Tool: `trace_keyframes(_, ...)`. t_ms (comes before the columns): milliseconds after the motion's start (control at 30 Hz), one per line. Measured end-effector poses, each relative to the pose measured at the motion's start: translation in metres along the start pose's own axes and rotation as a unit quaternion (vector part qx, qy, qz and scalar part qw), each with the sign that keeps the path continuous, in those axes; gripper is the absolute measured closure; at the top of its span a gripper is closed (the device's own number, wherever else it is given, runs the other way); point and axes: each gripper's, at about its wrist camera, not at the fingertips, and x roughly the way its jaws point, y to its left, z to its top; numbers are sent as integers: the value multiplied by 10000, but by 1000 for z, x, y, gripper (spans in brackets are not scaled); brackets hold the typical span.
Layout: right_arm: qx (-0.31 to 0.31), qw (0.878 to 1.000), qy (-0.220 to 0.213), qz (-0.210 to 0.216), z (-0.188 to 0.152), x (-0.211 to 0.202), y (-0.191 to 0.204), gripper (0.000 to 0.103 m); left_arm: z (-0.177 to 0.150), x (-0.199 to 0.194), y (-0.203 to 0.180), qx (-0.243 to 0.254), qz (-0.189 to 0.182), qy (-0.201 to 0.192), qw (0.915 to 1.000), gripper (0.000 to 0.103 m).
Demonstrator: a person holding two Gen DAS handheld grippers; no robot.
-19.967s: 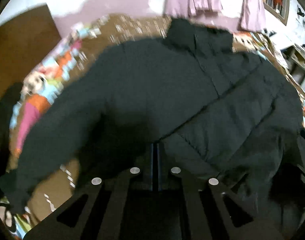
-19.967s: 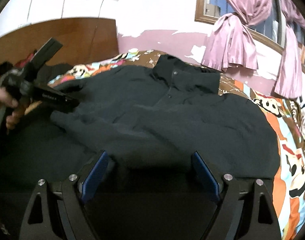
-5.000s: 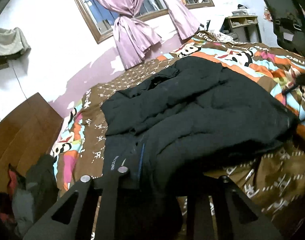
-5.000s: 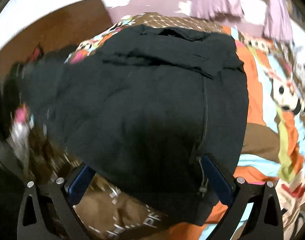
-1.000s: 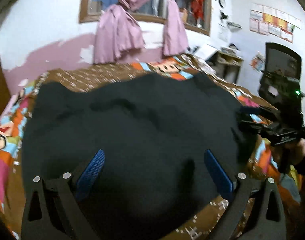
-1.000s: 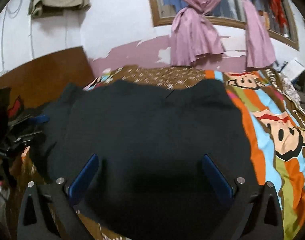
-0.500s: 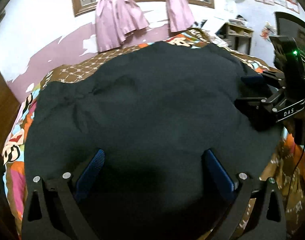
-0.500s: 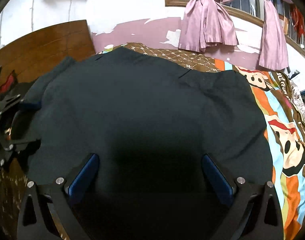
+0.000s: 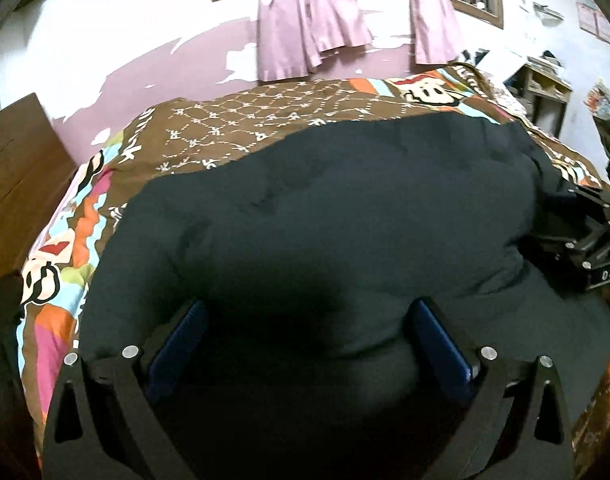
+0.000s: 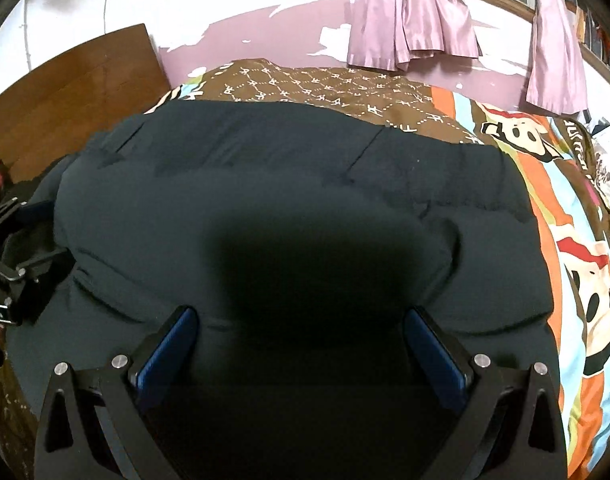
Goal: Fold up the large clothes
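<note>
A bed (image 9: 233,128) with a cartoon-print cover fills the room below pink curtains (image 10: 409,20); the dark padded jacket (image 9: 345,220) lies folded across it; the left gripper (image 9: 311,340) and right gripper (image 10: 301,344) both gape wide over the jacket, gripping nothing.

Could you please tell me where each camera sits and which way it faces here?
Left wrist: on the left gripper, open, low over the black jacket, facing the curtains; right gripper at right edge.
Right wrist: on the right gripper, open, same heading; left gripper at left edge.
Shared: jacket, bedspread, curtains.
</note>
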Motion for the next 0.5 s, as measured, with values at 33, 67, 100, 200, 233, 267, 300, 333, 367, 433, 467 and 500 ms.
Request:
trace_keyframes(33,13,10000,21,-17,3,2,0,0,2,2,3,-32,32,1,10000,1)
trace_keyframes(67,45,10000,47,-32,6,5,-1,0,4,4,6,-65,56,7,10000,1)
trace_keyframes(100,76,9999,67,-39,9,7,-3,0,8,6,10,-100,72,14,9999,1)
trace_keyframes(200,159,9998,109,-89,17,14,-5,0,13,11,18,-223,99,52,9997,1)
trace_keyframes(233,185,9997,130,-104,20,17,-6,0,16,13,23,-298,91,74,9995,1)
trace_keyframes(267,210,9996,143,-126,23,19,-8,0,18,15,27,-363,78,87,9993,1)
trace_keyframes(300,233,9995,149,-146,25,21,-9,0,20,17,30,-410,56,85,9991,1)
trace_keyframes(333,257,9994,147,-170,27,22,-10,0,21,18,33,-455,21,68,9989,1)
trace_keyframes(367,285,9993,140,-187,29,24,-11,0,22,18,37,-500,-10,22,9987,1)
trace_keyframes(433,356,9991,95,-212,31,26,-13,0,24,18,44,-633,-52,-32,9980,1)
trace_keyframes(467,393,9990,65,-210,32,27,-15,0,24,19,50,-754,-97,-31,9971,1)
trace_keyframes(500,425,9989,43,-211,31,28,-16,0,25,19,51,-839,-105,-37,9964,1)
